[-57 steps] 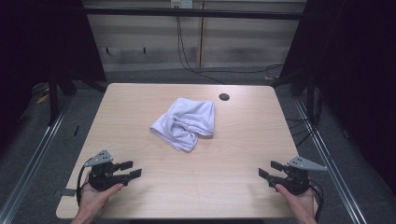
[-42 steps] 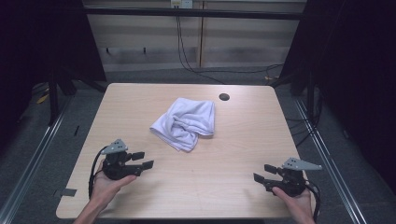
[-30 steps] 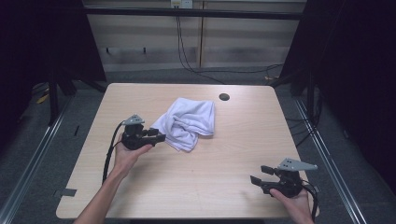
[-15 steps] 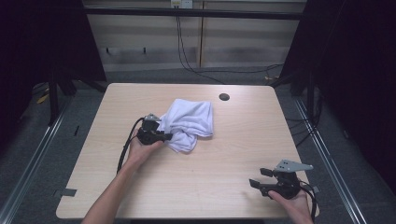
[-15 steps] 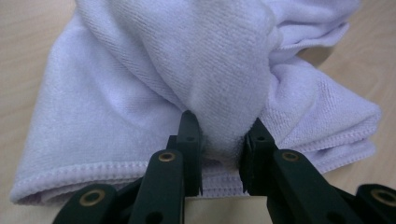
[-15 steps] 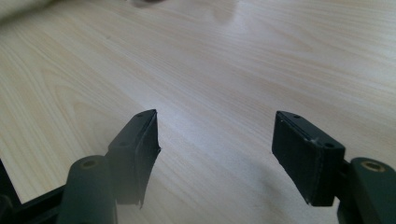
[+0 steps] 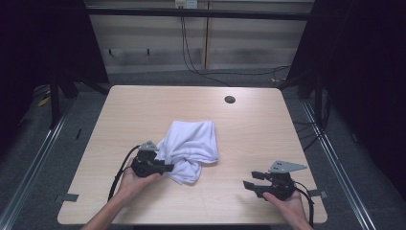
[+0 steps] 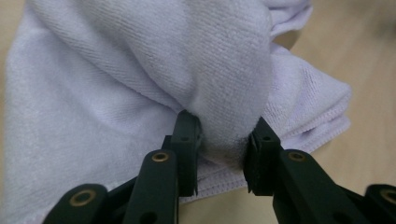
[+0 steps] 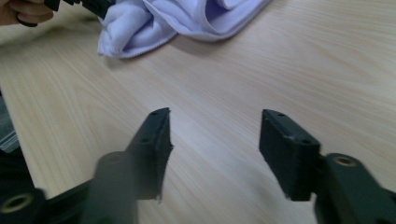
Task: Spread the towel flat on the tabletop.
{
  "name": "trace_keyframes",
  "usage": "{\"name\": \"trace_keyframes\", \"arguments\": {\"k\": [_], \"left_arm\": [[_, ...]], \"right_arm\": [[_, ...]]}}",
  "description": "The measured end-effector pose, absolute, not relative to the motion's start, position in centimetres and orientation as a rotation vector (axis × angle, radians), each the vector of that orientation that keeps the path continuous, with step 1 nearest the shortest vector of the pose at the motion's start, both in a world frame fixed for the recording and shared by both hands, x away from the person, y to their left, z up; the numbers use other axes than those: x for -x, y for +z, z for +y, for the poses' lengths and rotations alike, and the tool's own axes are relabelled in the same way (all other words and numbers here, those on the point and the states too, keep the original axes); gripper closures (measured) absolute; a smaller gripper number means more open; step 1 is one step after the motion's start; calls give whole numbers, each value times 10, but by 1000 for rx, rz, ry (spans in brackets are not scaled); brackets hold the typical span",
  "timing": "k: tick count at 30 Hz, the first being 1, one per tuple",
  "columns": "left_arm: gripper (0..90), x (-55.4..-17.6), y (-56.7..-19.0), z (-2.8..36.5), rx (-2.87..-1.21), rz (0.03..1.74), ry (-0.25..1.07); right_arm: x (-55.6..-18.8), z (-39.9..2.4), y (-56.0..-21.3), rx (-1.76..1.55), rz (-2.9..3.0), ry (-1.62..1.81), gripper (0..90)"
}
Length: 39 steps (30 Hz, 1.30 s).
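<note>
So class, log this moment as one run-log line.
left gripper: shut on towel | right gripper: open, jaws just closing, nothing between | table

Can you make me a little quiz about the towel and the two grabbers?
1. True or false: the left gripper pinches a fold of the towel.
2. What lies between the right gripper's jaws? A) towel B) bare table C) a cup
3. Fill in: the towel is ___ in colour.

Key: 1 true. 2 B, only the table; the towel lies farther off. 3 white.
</note>
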<state>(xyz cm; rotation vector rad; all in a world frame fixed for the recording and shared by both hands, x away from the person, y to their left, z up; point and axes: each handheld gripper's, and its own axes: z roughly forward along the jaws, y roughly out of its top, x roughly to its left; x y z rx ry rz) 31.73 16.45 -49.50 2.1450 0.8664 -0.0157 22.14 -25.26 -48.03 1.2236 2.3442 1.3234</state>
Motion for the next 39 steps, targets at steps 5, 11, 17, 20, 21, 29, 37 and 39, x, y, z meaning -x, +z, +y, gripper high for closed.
{"name": "trace_keyframes", "arguments": {"k": [5, 11, 17, 20, 21, 29, 37, 39], "left_arm": [[646, -279, -492, 153, -2189, 792, -104], [592, -266, -486, 142, -2207, 731, -166], [475, -268, -466, 158, -2131, 700, -124], [464, -277, -452, 161, -2074, 683, -73], [471, -281, -446, 159, -2059, 663, -44], [573, -310, -443, 120, -2070, 585, 7], [524, -310, -467, 120, -2198, 552, -54], [515, -304, -472, 120, -2234, 530, -27]], "right_arm": [[-231, -213, -483, -1124, 2454, 1380, 597], [-240, -186, -485, -1054, 2531, 1411, 666], [-250, -164, -490, -990, 2559, 1381, 630], [-255, -156, -492, -970, 2558, 1366, 611], [-257, -155, -491, -964, 2547, 1377, 596], [-268, -137, -501, -949, 2578, 1342, 638], [-262, -142, -498, -1029, 2540, 1344, 878], [-262, -145, -494, -1032, 2519, 1375, 881]]}}
